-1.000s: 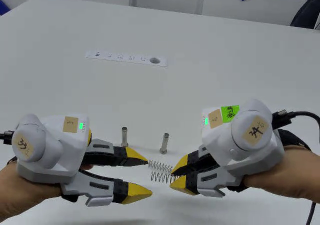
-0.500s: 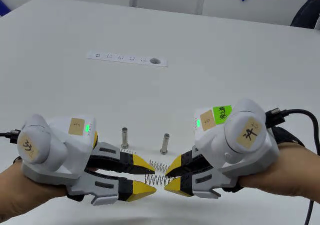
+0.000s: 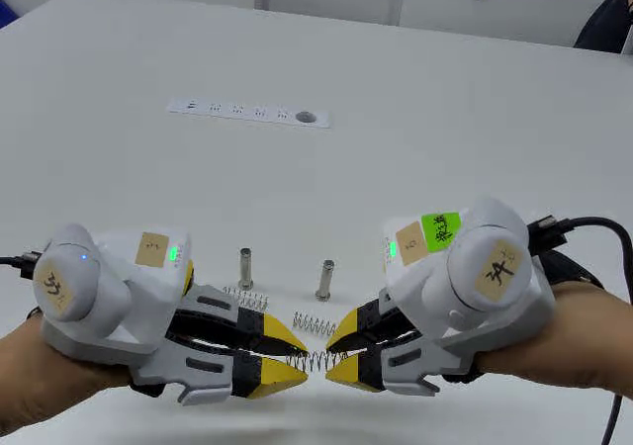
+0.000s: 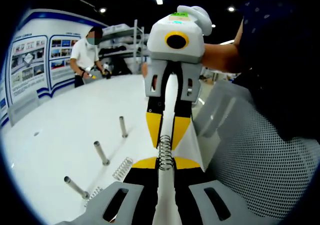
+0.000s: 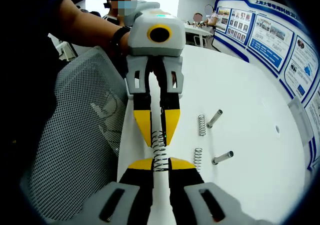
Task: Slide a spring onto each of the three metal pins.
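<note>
Both grippers are held low over the white table [image 3: 415,168], pointing at each other nose to nose, with a single spring [image 3: 316,360] stretched level between their yellow tips. The left hand [image 3: 40,386] grips its tool from the outer side and aims the left gripper [image 3: 300,356] to the right and slightly downward; its jaws are pressed together on the near end of the spring. The right hand [image 3: 579,351] mirrors it, aiming the right gripper [image 3: 331,358] to the left, its jaws likewise pinching the other end. Each gripper view looks straight along the coil to the opposite tool. Just behind the tips, a left pin [image 3: 245,265] and a right pin [image 3: 324,281] stand upright on the table, well apart from each other, and the left gripper view shows a third pin [image 4: 76,187] standing in line with them. A second spring [image 3: 245,297] lies flat in front of the left pin, and a third spring [image 3: 314,321] lies flat near the foot of the right pin. A power strip [image 3: 247,114] is set into the table farther back
</note>
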A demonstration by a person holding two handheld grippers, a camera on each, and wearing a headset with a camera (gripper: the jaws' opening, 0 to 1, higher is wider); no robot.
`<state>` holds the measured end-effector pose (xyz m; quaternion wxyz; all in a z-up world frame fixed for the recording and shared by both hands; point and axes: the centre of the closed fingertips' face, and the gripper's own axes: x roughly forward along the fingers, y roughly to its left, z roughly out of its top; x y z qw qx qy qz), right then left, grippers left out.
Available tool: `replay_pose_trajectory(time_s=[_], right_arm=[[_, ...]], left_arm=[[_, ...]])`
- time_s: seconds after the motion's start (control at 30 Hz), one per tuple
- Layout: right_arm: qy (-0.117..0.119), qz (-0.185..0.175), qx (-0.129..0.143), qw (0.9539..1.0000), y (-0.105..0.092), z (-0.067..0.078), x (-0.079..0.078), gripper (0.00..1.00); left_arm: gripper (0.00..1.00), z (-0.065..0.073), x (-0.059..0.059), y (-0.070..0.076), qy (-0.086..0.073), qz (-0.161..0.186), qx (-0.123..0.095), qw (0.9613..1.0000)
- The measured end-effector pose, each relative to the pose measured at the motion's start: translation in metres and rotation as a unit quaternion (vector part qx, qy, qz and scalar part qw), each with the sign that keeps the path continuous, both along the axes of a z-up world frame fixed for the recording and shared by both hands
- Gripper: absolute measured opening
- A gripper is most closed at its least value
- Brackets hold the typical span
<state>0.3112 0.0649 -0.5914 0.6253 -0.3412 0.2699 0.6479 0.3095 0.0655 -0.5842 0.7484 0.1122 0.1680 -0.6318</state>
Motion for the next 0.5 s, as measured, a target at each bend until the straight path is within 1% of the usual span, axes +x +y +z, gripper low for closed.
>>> replay_pose_trajectory(time_s=[0.17, 0.33, 0.5], right_arm=[[0.008, -0.002, 0.002, 1.0, -0.001, -0.001, -0.001, 0.12], [0.016, -0.008, 0.004, 0.9998, -0.001, -0.004, 0.0, 0.13], [0.02, -0.011, 0.002, 0.9997, -0.003, -0.006, 0.0, 0.13]], left_arm=[[0.1, 0.003, -0.002, -0.001, 0.002, -0.004, -0.002, 1.0], [0.1, 0.012, -0.004, -0.004, 0.004, -0.002, -0.018, 0.9998], [0.1, 0.016, -0.005, -0.006, 0.002, -0.002, -0.023, 0.9997]])
